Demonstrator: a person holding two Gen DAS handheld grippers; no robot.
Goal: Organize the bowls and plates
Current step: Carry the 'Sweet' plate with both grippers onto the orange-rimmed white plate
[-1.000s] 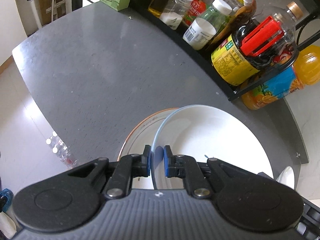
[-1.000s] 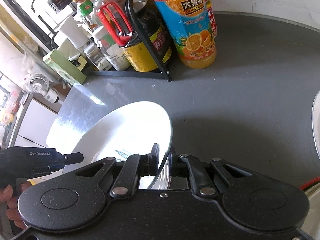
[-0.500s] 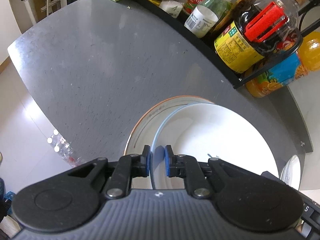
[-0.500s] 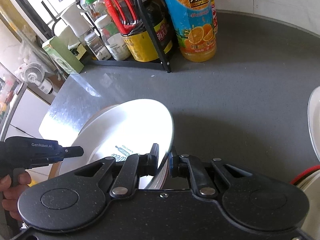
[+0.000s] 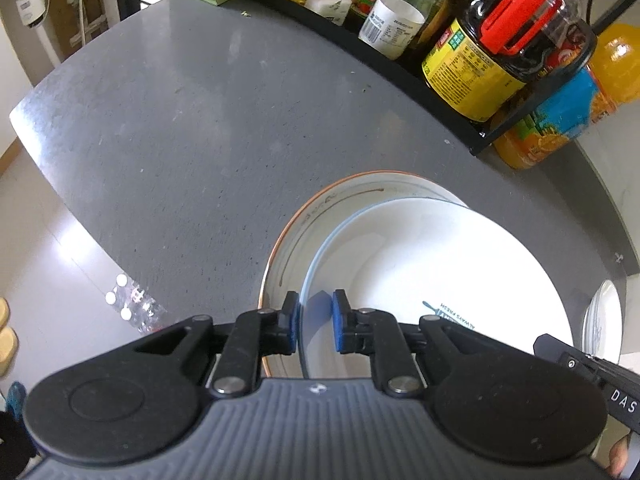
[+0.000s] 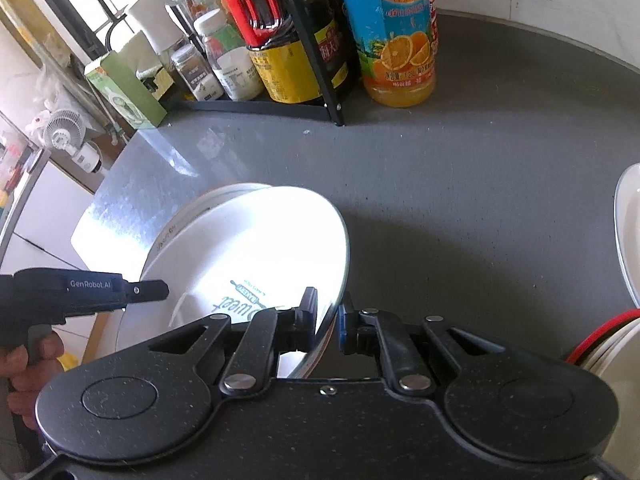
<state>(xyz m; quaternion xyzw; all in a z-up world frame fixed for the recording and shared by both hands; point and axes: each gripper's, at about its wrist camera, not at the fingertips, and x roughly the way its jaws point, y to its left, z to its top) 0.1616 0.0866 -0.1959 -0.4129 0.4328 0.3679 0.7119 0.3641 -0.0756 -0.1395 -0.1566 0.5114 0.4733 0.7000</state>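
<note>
Left to right. My left tongs (image 5: 316, 318) straddle the near rim of the white plate (image 5: 420, 280): one pad touches the rim and the other stands apart from it, so I judge this side released. The white plate lies tilted over the orange-rimmed plate (image 5: 320, 212), which rests on the grey tabletop (image 5: 180, 120) close to its left edge, with the floor below. My right tongs (image 6: 327, 320) are clenched on the opposite rim and appear to carry the raised side. Risk one: with only one firm grip on a smooth, glazed rim, the white plate may pivot or slide out and strike the plate beneath, chipping either. Risk two: a sideways push while lowering could shove the orange-rimmed plate toward the tabletop edge. Risk three: off-centre seating would leave the stack rocking. Surroundings: a green box (image 6: 128, 92) stands at the far left of the black rack (image 6: 320, 110), which holds jars and bottles, among them a yellow-labelled jar (image 5: 472, 76); an orange juice bottle (image 6: 396, 40) stands just beside the rack's right end. All are well apart from the plates and do not obstruct the lowering. Another white dish (image 6: 628, 240) shows at the far right edge, partly cut off; the open tabletop between is unobstructed.
</note>
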